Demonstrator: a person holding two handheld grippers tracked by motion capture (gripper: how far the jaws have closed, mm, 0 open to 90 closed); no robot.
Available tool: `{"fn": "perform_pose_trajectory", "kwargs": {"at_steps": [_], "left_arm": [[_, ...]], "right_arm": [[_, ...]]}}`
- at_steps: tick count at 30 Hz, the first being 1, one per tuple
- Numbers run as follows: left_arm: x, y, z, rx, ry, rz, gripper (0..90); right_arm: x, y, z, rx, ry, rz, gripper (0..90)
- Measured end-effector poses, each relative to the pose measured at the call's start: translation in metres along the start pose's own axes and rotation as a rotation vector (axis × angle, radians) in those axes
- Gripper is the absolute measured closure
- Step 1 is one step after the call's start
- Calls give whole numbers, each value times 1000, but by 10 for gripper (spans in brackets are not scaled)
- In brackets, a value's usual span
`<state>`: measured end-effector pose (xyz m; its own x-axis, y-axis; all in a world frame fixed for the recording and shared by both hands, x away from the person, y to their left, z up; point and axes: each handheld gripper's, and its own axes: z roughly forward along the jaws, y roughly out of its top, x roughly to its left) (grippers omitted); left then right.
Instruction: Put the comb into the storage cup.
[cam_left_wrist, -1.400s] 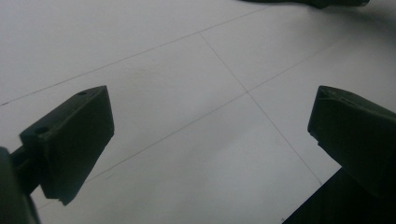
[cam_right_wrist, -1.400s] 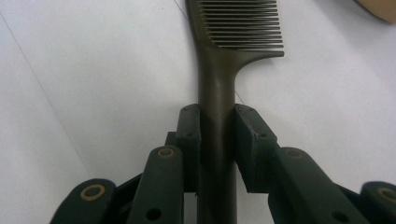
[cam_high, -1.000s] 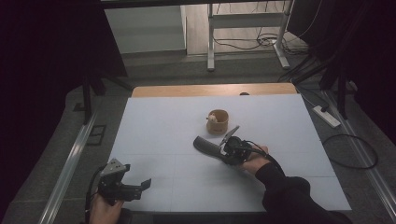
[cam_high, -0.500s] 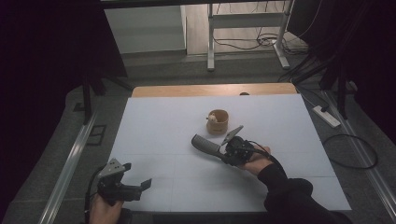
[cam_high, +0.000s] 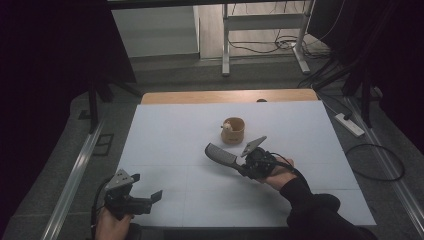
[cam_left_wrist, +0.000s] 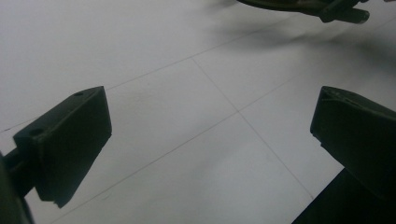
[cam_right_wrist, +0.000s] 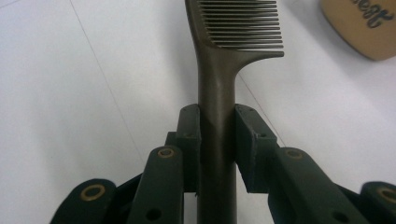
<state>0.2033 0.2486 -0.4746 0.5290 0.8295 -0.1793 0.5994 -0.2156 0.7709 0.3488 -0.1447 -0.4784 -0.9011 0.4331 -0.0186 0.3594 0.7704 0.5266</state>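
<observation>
My right gripper (cam_right_wrist: 217, 140) hides the comb (cam_right_wrist: 233, 28) handle's end; beside the comb, the cup (cam_right_wrist: 364, 25) is cut off.

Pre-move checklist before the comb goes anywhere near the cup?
1. Right gripper shut on comb handle: ok.
2. Comb straight between the jaws, teeth end forward: ok.
3. Wooden cup upright, apart from comb: ok.
4. Cup contents: small pale item at the rim, cannot tell what.
5. Left gripper open, nothing between the jaws: ok.
6. White table bare between comb and cup: ok.
</observation>
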Motion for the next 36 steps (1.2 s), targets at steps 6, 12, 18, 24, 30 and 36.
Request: {"fn": "perform_pose_trajectory", "kwargs": {"at_steps": [6, 12, 18, 24, 30, 36], "left_arm": [[-2, 3, 1, -7, -7, -18, 0], [-5, 8, 3, -8, -23, -29, 0], [-9, 13, 7, -6, -37, -23, 0], [-11, 17, 10, -6, -44, -11, 0], [-11, 21, 12, -14, -59, -13, 0], [-10, 28, 15, -25, -79, -23, 0]], "right_arm": [[1, -5, -10, -46, 1, -3, 726], [4, -10, -18, -81, -5, -6, 726], [9, -14, -27, -125, -20, -12, 726], [14, -19, -34, -160, -25, -8, 726], [18, -25, -42, -185, -33, -7, 726], [19, -29, -49, -208, -42, -8, 726]]}}
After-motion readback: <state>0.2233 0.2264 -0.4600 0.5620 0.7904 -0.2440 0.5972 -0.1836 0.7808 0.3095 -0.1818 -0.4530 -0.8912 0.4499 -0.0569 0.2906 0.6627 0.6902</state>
